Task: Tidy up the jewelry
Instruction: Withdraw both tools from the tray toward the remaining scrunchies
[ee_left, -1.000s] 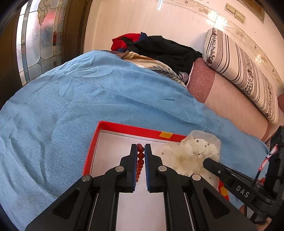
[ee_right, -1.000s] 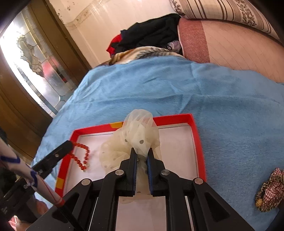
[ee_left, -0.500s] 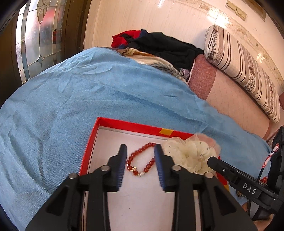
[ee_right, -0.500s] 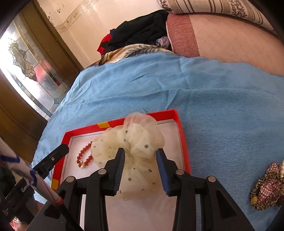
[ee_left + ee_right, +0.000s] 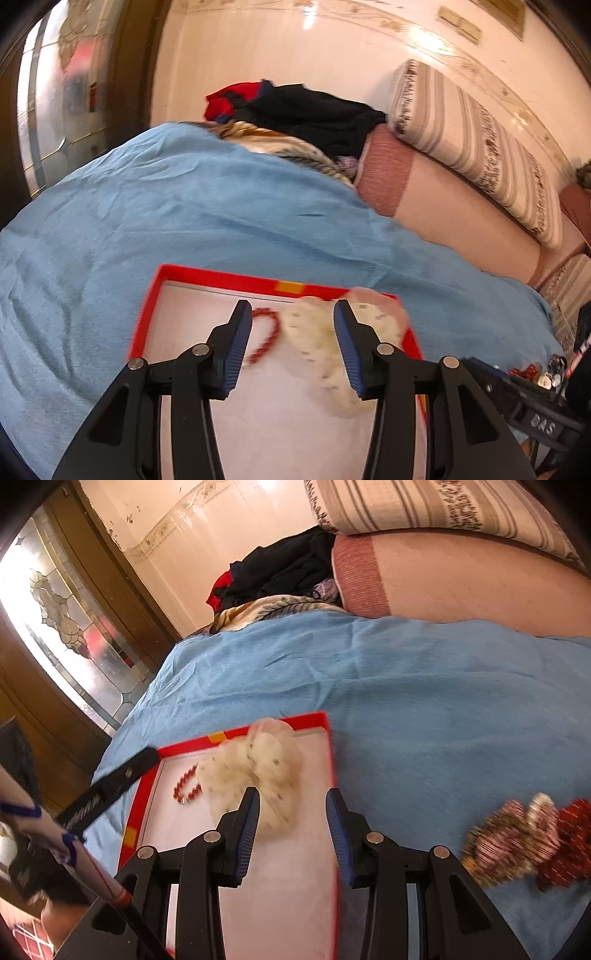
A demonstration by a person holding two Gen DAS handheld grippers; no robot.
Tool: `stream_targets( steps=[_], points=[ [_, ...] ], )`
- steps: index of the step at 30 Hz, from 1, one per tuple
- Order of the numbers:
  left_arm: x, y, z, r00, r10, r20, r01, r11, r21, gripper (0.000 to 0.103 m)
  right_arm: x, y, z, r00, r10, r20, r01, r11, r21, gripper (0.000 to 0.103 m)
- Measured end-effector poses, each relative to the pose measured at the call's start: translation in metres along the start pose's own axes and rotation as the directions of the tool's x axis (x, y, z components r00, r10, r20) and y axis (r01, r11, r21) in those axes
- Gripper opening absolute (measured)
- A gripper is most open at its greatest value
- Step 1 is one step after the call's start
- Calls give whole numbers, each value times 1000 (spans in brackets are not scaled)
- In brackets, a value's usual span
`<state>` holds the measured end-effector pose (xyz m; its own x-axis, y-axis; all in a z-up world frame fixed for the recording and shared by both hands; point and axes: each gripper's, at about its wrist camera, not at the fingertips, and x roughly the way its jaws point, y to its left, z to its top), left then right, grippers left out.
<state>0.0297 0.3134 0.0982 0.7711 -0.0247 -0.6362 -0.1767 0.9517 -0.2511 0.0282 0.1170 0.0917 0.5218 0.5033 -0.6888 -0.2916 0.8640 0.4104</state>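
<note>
Nearest, both jaws are held wide apart, empty: left gripper (image 5: 292,341), right gripper (image 5: 292,821). Inside the red tray (image 5: 328,734) the bead bracelet (image 5: 186,787) lies left, touching the cream scrunchie (image 5: 258,775). Right, on the blue blanket (image 5: 406,701), patterned scrunchies (image 5: 517,845) remain unsorted. Risk: beads could be snagged in the gauze and dragged out.

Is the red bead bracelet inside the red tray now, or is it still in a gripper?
Inside. The red bead bracelet lies loose on the floor of the red tray, beside the cream scrunchie; the left gripper is open.
</note>
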Motion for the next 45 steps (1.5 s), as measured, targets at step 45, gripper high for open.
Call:
stream_targets(
  steps=[45],
  points=[
    [51, -241, -132, 936, -207, -284, 314, 856, 410, 53, -186, -225, -57, 959, -186, 215, 89, 916, 391, 40]
  ],
)
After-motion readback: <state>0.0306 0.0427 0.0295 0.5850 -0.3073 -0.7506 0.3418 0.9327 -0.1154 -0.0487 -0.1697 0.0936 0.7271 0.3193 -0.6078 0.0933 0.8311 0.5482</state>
